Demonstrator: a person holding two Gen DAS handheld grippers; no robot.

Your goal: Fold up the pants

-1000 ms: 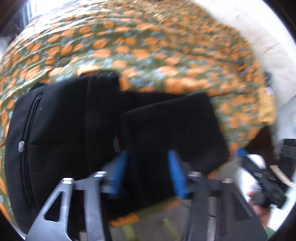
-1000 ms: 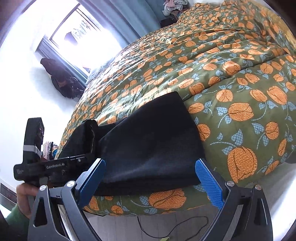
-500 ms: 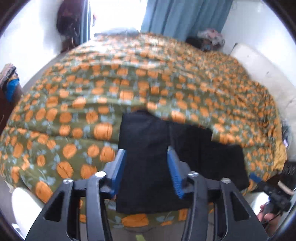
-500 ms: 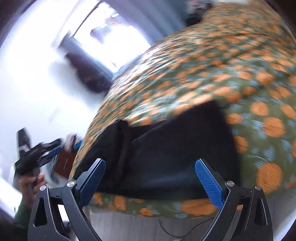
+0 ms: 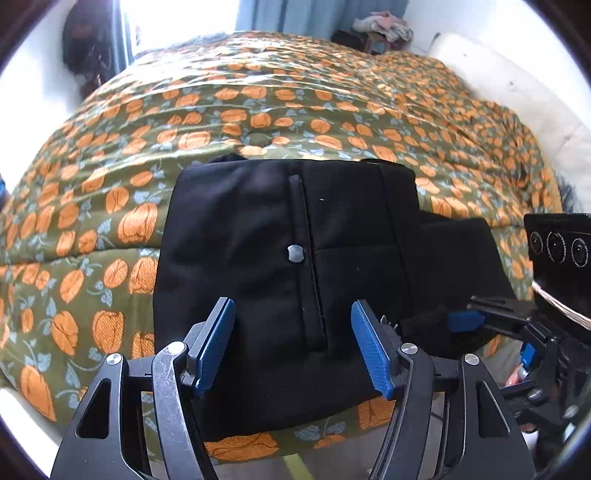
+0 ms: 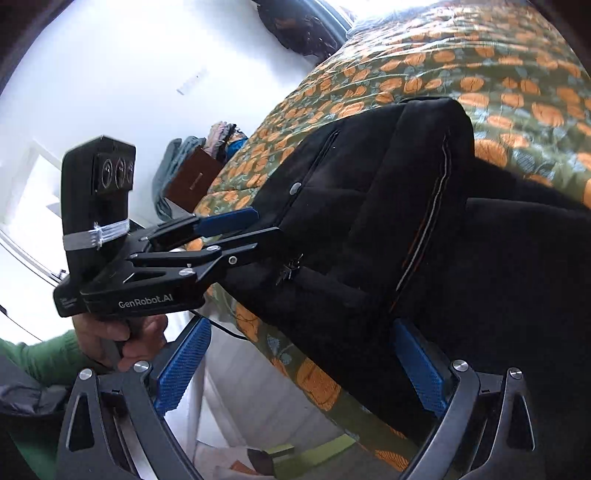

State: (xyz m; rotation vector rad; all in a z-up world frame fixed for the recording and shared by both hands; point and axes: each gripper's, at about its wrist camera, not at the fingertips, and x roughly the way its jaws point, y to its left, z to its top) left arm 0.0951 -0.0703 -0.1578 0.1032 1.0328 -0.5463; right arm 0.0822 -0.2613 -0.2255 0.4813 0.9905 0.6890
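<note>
Black pants (image 5: pixel 280 251) lie folded at the near edge of the bed, waist part on top with a grey button (image 5: pixel 295 254) beside the zip. They also show in the right wrist view (image 6: pixel 424 236). My left gripper (image 5: pixel 293 350) is open, its blue pads just above the near edge of the pants, holding nothing. In the right wrist view the left gripper (image 6: pixel 236 229) sits at the pants' left edge. My right gripper (image 6: pixel 299 363) is open wide at the pants' near hem, empty; it also shows at the right in the left wrist view (image 5: pixel 465 321).
The bed carries a green quilt with orange pumpkins (image 5: pixel 258 110). A white wall (image 6: pixel 110 74) and a brown box (image 6: pixel 192 181) stand left of the bed. Pale floor (image 6: pixel 240 387) lies below the bed edge. Curtains and clothes (image 5: pixel 380 26) are at the far end.
Both grippers have moved in close to the near edge of the pants. The left gripper's jaws have opened wider. The folded waist part now lies on top, button up.
</note>
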